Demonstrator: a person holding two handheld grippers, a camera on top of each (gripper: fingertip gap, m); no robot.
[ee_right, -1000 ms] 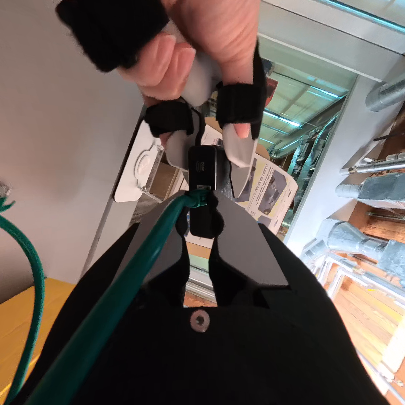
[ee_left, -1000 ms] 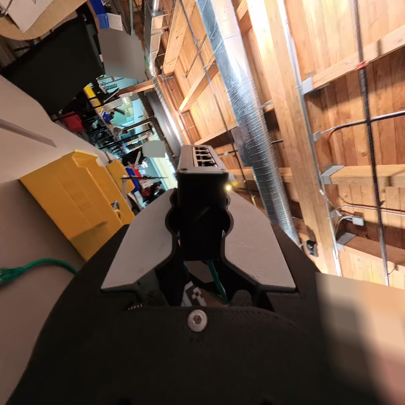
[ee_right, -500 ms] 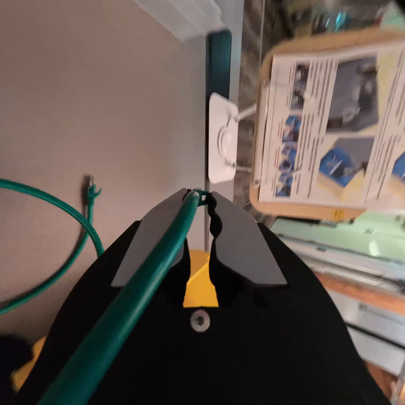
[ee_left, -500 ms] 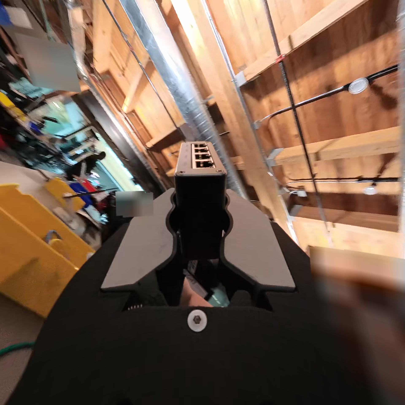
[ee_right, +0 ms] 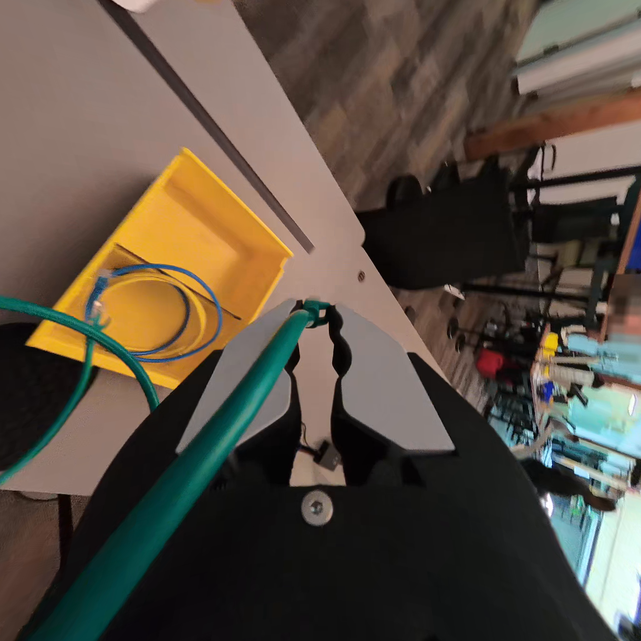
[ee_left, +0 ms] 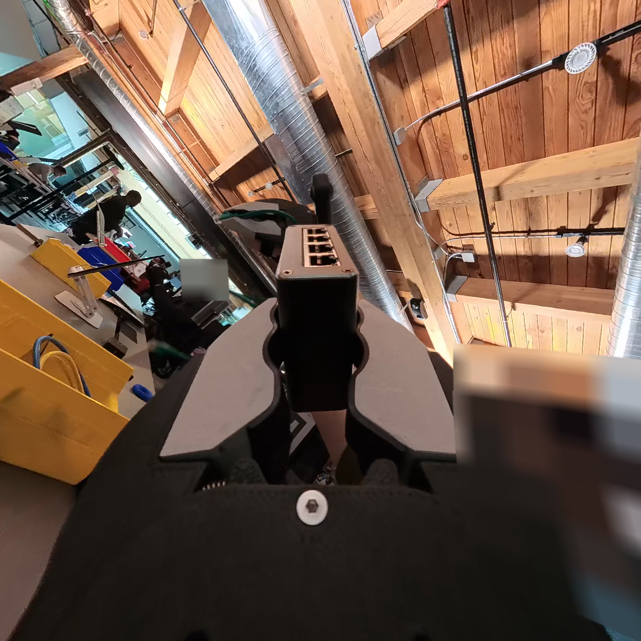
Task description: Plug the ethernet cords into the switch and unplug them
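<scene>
The switch (ee_left: 317,312) is clamped upright in the left gripper (ee_left: 316,333), empty ports facing away, while the green cord (ee_right: 222,409) plug is pinched in the right gripper (ee_right: 314,314), held beyond its far end.

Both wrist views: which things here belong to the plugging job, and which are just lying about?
In the job:
- black switch, clamped in the left gripper
- green ethernet cord, plug end pinched in the right gripper

Lying about:
- yellow bin on the table
- coiled blue cable and yellow cable inside it
</scene>
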